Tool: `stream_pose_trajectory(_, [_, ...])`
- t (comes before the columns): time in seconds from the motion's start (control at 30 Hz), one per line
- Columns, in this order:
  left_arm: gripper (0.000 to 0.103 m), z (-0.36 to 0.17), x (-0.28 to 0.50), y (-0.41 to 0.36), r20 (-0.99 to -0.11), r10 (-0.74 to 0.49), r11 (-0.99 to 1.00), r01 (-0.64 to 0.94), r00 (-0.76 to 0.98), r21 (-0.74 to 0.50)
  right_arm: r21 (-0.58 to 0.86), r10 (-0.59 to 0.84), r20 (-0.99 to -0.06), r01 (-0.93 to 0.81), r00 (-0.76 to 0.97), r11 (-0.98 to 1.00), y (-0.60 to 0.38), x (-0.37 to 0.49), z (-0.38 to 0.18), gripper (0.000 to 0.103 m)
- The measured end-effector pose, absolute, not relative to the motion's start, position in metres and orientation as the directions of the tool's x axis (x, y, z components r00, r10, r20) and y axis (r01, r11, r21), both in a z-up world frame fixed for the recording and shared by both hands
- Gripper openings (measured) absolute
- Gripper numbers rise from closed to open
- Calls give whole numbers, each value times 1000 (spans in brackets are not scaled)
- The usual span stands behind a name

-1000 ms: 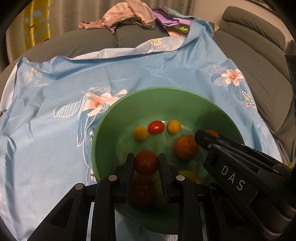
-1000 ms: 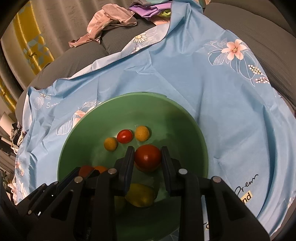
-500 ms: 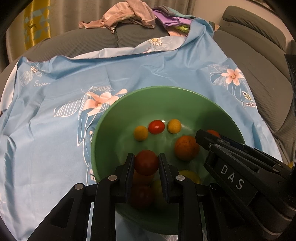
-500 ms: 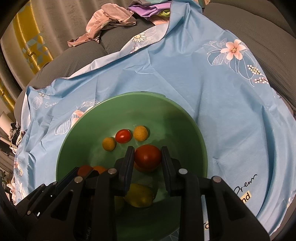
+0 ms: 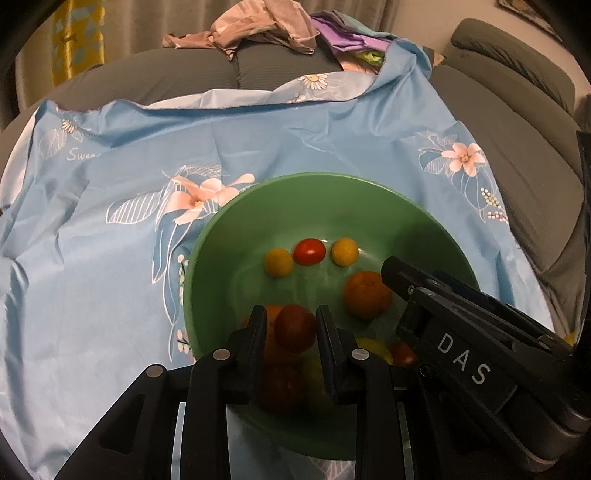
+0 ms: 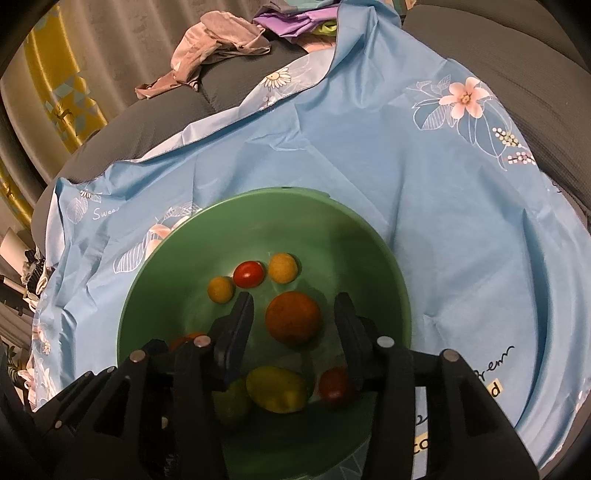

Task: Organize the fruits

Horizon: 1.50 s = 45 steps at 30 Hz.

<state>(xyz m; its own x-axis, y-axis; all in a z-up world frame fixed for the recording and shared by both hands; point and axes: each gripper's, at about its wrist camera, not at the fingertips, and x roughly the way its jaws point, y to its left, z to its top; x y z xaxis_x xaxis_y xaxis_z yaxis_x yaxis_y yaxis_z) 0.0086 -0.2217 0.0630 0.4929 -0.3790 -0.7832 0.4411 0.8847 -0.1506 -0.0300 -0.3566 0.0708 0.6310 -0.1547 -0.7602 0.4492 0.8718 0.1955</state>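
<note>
A green bowl (image 5: pixel 413 218) (image 6: pixel 388 258) sits on a blue flowered cloth and holds several fruits. My left gripper (image 5: pixel 290 328) is shut on a dark red tomato (image 5: pixel 295 328) over the bowl's near left side. My right gripper (image 6: pixel 293 317) is open and empty over the bowl. A red tomato (image 6: pixel 334 384) lies in the bowl below its right finger. An orange fruit (image 6: pixel 293 316) lies on the bowl floor between its fingers. Two small yellow fruits (image 6: pixel 221 290) and a small red tomato (image 6: pixel 249 274) lie at the back. A yellow fruit (image 6: pixel 275 387) lies near the front.
The blue cloth (image 5: pixel 110 258) covers a grey sofa (image 5: pixel 517 147). A pile of clothes (image 5: pixel 258 33) lies on the sofa back. My right gripper's body (image 5: pixel 461 354) reaches over the bowl's right side in the left wrist view.
My right gripper has opened and let go of its red tomato, which now lies in the bowl. My left gripper still holds its tomato and has barely moved.
</note>
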Motion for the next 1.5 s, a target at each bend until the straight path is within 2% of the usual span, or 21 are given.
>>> stream_pose_trajectory(0.2, [27, 76, 1, -219, -761, -391, 880, 452, 518, -144, 230, -153, -729, 449, 667, 863, -359, -38, 81, 56])
stream_pose_trajectory(0.27, [31, 82, -2, -218, -751, -396, 877, 459, 528, -140, 234, -157, -720, 450, 676, 862, -359, -40, 84, 57])
stream_pose_trajectory(0.33, [42, 89, -6, -217, -735, -402, 876, 463, 546, -135, 241, -159, -710, 449, 686, 860, -360, -43, 88, 58])
stream_pose_trajectory(0.4, [48, 95, -10, -216, -721, -404, 876, 465, 563, -128, 247, -160, -700, 447, 696, 860, -359, -46, 91, 61])
stream_pose_trajectory(0.5, [52, 101, -13, -214, -708, -399, 878, 465, 582, -112, 256, -162, -681, 439, 714, 861, -358, -50, 98, 65])
stream_pose_trajectory(0.67, [52, 105, -17, -210, -691, -377, 888, 453, 617, -79, 257, -172, -661, 436, 730, 863, -356, -55, 105, 67])
stream_pose_trajectory(1.5, [52, 103, -15, -207, -697, -372, 893, 441, 613, -89, 225, -184, -686, 446, 704, 866, -356, -51, 101, 67])
